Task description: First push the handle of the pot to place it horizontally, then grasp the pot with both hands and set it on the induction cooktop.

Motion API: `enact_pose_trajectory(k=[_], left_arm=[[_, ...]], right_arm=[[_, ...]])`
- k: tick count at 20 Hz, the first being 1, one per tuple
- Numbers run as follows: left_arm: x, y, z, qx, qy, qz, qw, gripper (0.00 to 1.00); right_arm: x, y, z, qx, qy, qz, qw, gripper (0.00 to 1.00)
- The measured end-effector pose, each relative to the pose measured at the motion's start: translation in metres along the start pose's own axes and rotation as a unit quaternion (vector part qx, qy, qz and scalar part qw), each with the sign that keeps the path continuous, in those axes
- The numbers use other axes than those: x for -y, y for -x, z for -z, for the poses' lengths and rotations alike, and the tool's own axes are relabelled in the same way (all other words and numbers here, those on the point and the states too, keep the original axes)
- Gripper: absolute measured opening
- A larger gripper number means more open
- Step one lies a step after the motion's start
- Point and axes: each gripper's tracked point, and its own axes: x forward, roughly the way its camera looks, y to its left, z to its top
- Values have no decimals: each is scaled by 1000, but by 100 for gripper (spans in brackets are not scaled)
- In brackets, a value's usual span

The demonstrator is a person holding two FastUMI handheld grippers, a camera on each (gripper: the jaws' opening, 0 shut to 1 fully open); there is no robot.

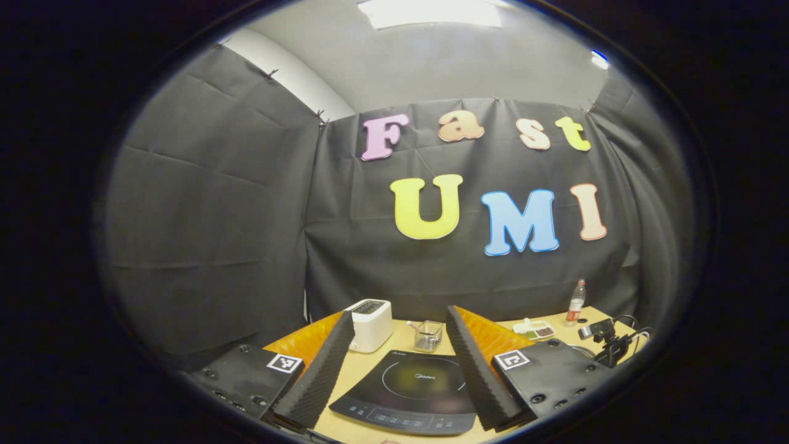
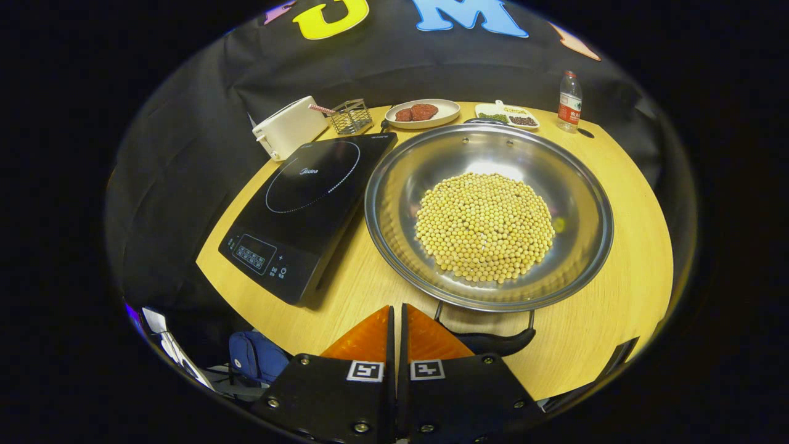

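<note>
Steel pot (image 2: 489,216) round, shallow, shiny, heaped with soybeans (image 2: 485,227).

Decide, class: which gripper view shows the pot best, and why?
The right gripper view. There the pot sits whole on the table, beside the cooktop, with its beans and near handle in plain sight. The left gripper view looks over the cooktop toward the toaster, with open fingers.

I see a round light-wood table (image 2: 622,203); behind it hangs black cloth wall (image 1: 209,203), above it a bright ceiling light panel (image 1: 431,12).
</note>
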Motion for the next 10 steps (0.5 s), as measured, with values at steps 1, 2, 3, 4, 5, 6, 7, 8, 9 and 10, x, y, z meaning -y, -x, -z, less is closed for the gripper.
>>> enact_pose_trajectory(k=[1, 2, 3, 4, 5, 6, 7, 8, 9, 10], left_arm=[[2, -2, -1, -1, 2, 2, 1000, 100], [5, -2, 0, -1, 2, 5, 1000, 100], [9, -4, -1, -1, 2, 7, 1000, 100], [12, -6, -1, 1, 2, 11, 1000, 100], [16, -8, -3, 2, 2, 14, 1000, 100], [20, -10, -4, 3, 2, 18, 1000, 100], [24, -11, -4, 4, 2, 21, 1000, 100], [29, -11, -3, 3, 2, 25, 1000, 100], [33, -12, -3, 3, 2, 28, 1000, 100], [37, -14, -3, 3, 3, 31, 1000, 100]], right_arm=[[3, 1, 0, 0, -2, 2, 1000, 2], [5, 2, 1, 0, -6, 3, 1000, 2], [8, 3, 2, -1, -10, 3, 1000, 2], [10, 4, 2, -2, -13, 5, 1000, 2], [13, 5, 2, -2, -15, 7, 1000, 2], [16, 6, 3, -2, -15, 10, 1000, 2], [20, 7, 3, -2, -14, 14, 1000, 2], [24, 8, 3, -2, -13, 18, 1000, 2], [28, 9, 3, -2, -13, 22, 1000, 2], [32, 10, 3, -2, -13, 25, 1000, 2]])
